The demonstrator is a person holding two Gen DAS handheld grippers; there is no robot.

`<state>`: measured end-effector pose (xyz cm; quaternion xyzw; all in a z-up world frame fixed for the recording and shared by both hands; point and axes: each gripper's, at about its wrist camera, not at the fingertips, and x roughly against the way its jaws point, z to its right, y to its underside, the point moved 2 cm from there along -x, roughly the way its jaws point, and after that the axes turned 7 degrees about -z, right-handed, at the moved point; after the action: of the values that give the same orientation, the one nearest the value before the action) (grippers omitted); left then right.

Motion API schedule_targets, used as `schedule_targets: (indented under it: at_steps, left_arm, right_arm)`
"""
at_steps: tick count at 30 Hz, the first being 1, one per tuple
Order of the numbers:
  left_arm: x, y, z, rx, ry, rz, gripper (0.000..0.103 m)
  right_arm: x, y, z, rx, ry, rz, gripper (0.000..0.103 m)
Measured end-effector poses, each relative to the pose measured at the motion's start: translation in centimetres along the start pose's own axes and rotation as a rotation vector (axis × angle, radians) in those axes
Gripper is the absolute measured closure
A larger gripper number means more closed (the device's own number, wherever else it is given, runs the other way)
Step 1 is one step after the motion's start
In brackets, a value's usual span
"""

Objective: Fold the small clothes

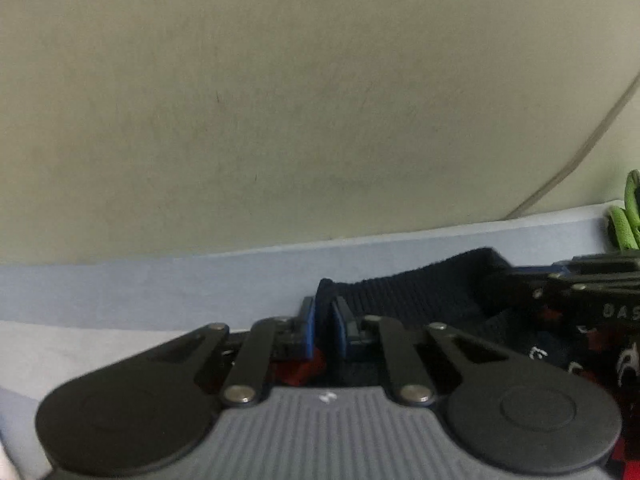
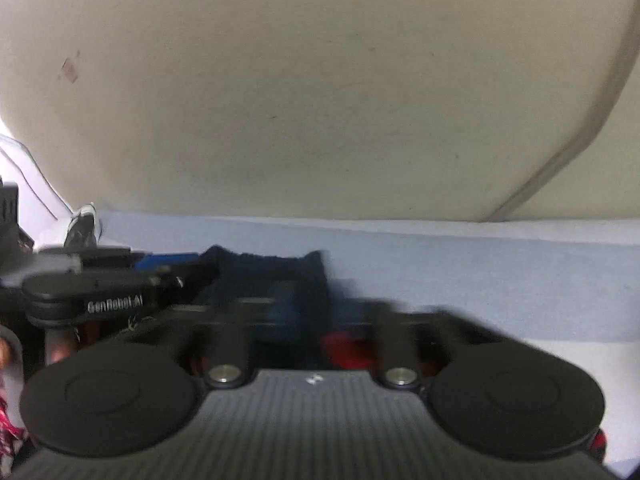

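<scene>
A small dark navy knitted garment (image 1: 420, 296) with red and white print lies on a light blue sheet (image 1: 160, 292). My left gripper (image 1: 322, 330) is shut on its ribbed edge, blue pads close together with cloth between them. The right gripper shows at the right of the left wrist view (image 1: 500, 280), holding the same ribbed edge. In the right wrist view the garment (image 2: 264, 276) is pinched by my right gripper (image 2: 288, 312), which is blurred. The left gripper (image 2: 192, 264) enters from the left there.
A beige wall or headboard (image 1: 320, 100) fills the background right behind the sheet's edge. A green strap (image 1: 626, 216) lies at the far right of the left wrist view. A white cable and a shoe-like object (image 2: 82, 224) sit at the left in the right wrist view.
</scene>
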<state>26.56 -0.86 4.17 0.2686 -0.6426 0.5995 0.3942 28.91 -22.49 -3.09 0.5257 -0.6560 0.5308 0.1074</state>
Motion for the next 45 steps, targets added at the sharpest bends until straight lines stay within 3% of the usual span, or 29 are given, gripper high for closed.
schedule_targets:
  at_steps: [6, 12, 16, 19, 22, 24, 25, 26, 29, 30, 32, 36, 39, 43, 45]
  left_arm:
    - [9.9, 4.8, -0.1, -0.018, 0.103, 0.176, 0.093]
    - [20.4, 15.7, -0.4, -0.07, 0.213, 0.29, 0.093]
    - [23.6, 23.7, -0.5, -0.093, 0.274, 0.253, 0.093]
    - [23.1, 28.3, -0.8, -0.056, 0.321, 0.19, 0.093]
    - [21.4, 30.6, -0.9, -0.017, 0.344, 0.14, 0.092]
    - [20.4, 31.4, -1.1, -0.009, 0.331, 0.124, 0.084]
    - [20.1, 31.1, -0.9, -0.011, 0.311, 0.128, 0.074]
    - [20.0, 31.0, -0.9, -0.014, 0.298, 0.126, 0.073]
    - [21.0, 30.9, -0.9, -0.012, 0.306, 0.129, 0.067]
    - [21.8, 31.0, -1.1, -0.019, 0.301, 0.157, 0.063]
    - [23.6, 30.7, -1.9, -0.01, 0.278, 0.228, 0.056]
    - [25.3, 29.5, -5.9, 0.133, 0.267, 0.31, 0.056]
    - [23.3, 26.7, -7.7, 0.226, 0.295, 0.282, 0.059]
    - [17.8, 22.6, -6.1, 0.163, 0.278, 0.179, 0.076]
    - [14.4, 21.1, -4.9, 0.11, 0.15, 0.161, 0.082]
  right_arm:
    - [8.8, 3.6, -4.4, 0.108, -0.059, 0.129, 0.092]
    - [18.1, 13.1, -9.8, 0.263, -0.09, 0.212, 0.092]
    - [21.2, 20.9, -12.4, 0.291, -0.096, 0.211, 0.092]
    - [21.5, 25.5, -13.1, 0.294, -0.061, 0.215, 0.092]
    - [21.0, 28.5, -12.8, 0.213, -0.059, 0.213, 0.092]
    - [19.6, 29.6, -12.9, 0.193, -0.026, 0.205, 0.091]
    - [19.1, 29.2, -12.7, 0.19, 0.008, 0.199, 0.09]
    - [18.6, 29.1, -12.7, 0.178, 0.035, 0.193, 0.085]
    - [19.3, 28.7, -12.9, 0.174, 0.007, 0.189, 0.072]
    - [20.2, 28.6, -12.9, 0.194, -0.007, 0.199, 0.064]
    - [22.7, 28.6, -12.8, 0.229, -0.053, 0.252, 0.061]
    - [25.7, 26.9, -11.2, 0.196, -0.036, 0.378, 0.061]
    - [25.3, 24.5, -10.0, 0.135, 0.027, 0.418, 0.059]
    - [21.8, 22.5, -8.1, 0.036, -0.024, 0.378, 0.059]
    - [18.6, 22.0, -7.2, 0.004, 0.025, 0.292, 0.063]
